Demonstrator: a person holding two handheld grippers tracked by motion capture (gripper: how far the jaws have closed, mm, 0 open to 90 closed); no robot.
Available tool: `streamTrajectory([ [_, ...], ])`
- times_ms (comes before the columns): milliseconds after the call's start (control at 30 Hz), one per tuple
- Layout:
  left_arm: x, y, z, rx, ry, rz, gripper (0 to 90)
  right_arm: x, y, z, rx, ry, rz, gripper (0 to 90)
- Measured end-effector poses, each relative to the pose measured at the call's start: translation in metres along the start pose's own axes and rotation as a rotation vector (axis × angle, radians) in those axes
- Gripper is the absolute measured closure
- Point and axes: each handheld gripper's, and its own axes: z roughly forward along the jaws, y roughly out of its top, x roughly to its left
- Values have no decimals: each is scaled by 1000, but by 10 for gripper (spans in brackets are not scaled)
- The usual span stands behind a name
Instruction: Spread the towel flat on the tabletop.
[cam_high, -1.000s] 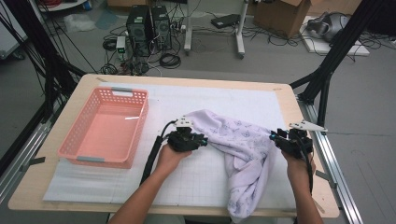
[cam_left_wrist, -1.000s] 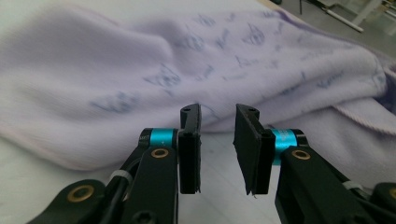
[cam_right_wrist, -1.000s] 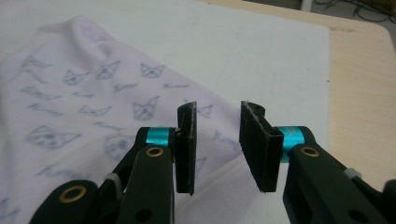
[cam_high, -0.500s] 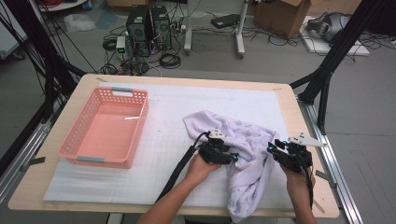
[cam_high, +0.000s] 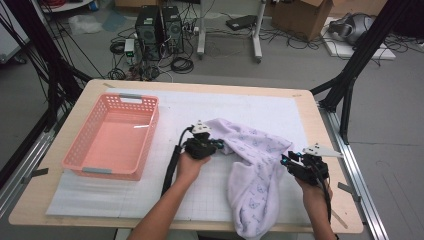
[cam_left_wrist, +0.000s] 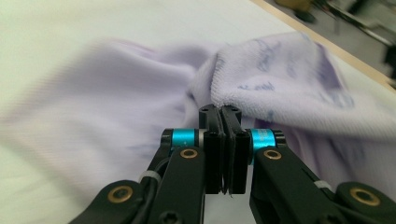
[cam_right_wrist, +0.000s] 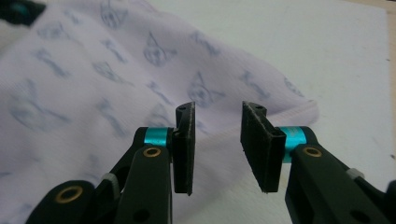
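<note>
High view: table (cam_high: 320, 125) with a white mat (cam_high: 260, 112) across it; pink basket (cam_high: 114, 137) at centre left of the frame, on the mat. Lilac cloth (cam_high: 255, 170) lies crumpled right of centre, running from the middle of the frame down to the lower edge of the table, where its end hangs over. Left gripper (cam_high: 216, 145) at frame centre, at the cloth's upper-left end. Right gripper (cam_high: 286, 161) at lower right, just beside the cloth's right edge. Both forearms enter from the bottom. Left gripper view: jaws pressed together at frame centre, pinching a hemmed fold of the cloth (cam_left_wrist: 280, 79) — the fabric rises from the jaw tips toward the upper right; the rest of the cloth spreads blurred over the left half, with white mat above. Right gripper view: jaws spread apart, nothing between them — the cloth (cam_right_wrist: 93, 84), printed with small grey figures, fills the left and centre of the frame behind and under the jaws; its hemmed edge ends at right of centre, on the white mat.
</note>
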Motion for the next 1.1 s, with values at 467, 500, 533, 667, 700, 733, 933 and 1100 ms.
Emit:
streamTrajectory([
  [467,54,5,-25,-70,173,-66,873,47,23,61,55,301,-38,470],
  [500,52,5,-24,-73,167,-60,872,54,24,66,78,310,-70,471],
  [533,51,6,-23,-73,160,-56,872,61,25,72,110,305,-104,480],
  [667,47,5,-21,-76,119,-63,867,64,24,90,218,295,-153,802],
  [700,46,5,-20,-74,108,-64,861,60,25,90,218,296,-164,828],
  [733,45,5,-20,-68,100,-62,851,57,27,89,225,287,-195,837],
  [933,40,1,-14,-41,35,-93,540,8,35,72,142,76,-136,838],
  [1100,29,0,-7,-14,-2,-68,473,-43,38,58,124,-120,-55,838],
])
